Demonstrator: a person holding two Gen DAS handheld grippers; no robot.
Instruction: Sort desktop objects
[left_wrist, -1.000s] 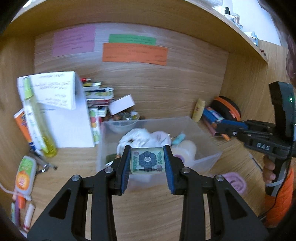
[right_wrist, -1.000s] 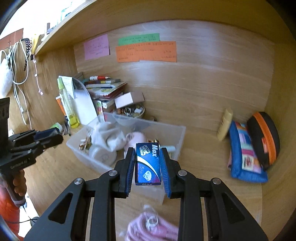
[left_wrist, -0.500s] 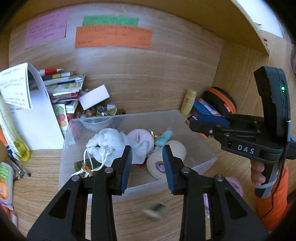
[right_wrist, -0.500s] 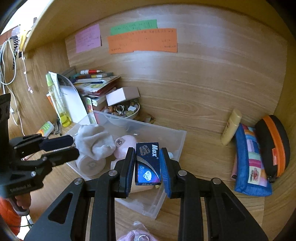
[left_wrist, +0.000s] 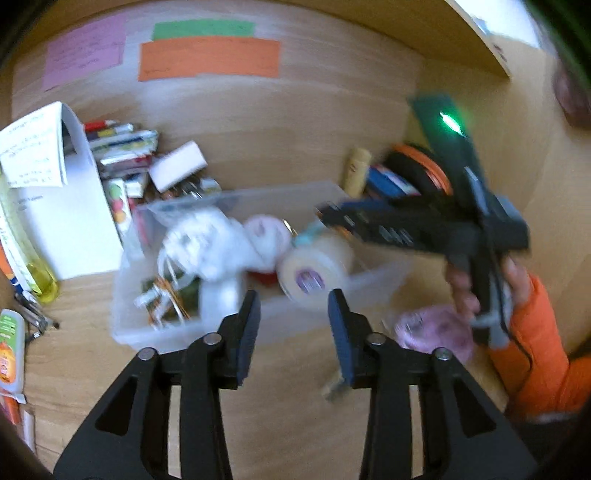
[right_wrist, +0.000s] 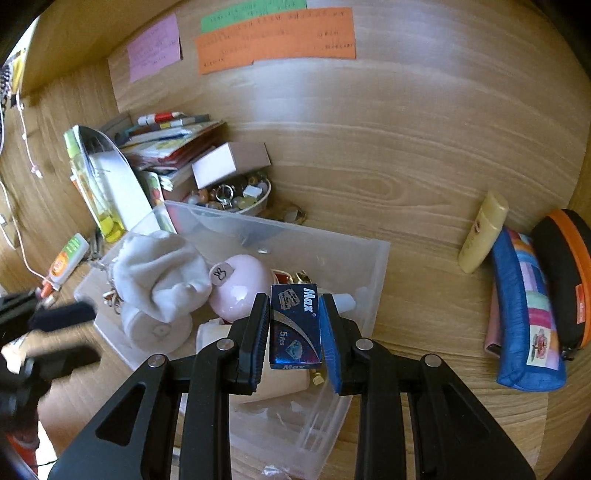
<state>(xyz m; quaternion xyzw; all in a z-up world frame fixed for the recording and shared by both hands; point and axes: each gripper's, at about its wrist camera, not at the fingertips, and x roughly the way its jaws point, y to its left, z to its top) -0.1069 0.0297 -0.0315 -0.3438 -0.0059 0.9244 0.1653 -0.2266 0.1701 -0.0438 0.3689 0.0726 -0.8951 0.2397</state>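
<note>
**R tongs over bin w/ blue box; L tongs empty**

1. R gripper (right_wrist: 293, 328): jaws narrow, clamped on the blue "Max" box (right_wrist: 295, 326). Pads press its two long side faces. Box long axis runs 12–6 in the R wrist view, i.e. along the fingers, label facing the camera.

2. Key relation: the clear plastic bin (right_wrist: 373, 280) lies directly under and ahead of the held box, 12 o'clock from the R tongs. Box tip hangs over the bin's near-right part. Pink round item (right_wrist: 242, 286) sits at 10 o'clock from the box, white cloth bag (right_wrist: 162, 273) further out at 9–10 o'clock. Judgement: a release here should land the box inside the bin, right of the pink item; no sideways correction seems needed.

3. L gripper (left_wrist: 293, 328): jaws have just been opening, now moderately wide, nothing between the pads. Frame is motion-blurred. A small blurred item (left_wrist: 334, 387) lies on the desk at 5 o'clock from the L tongs, outside the bin; what it is cannot be told.

4. Nearer hand for the bin drop: R. L tongs stand at the bin's front wall, well clear of the box.

5. Risk (judgement): the box could tip against the bin wall.
</note>
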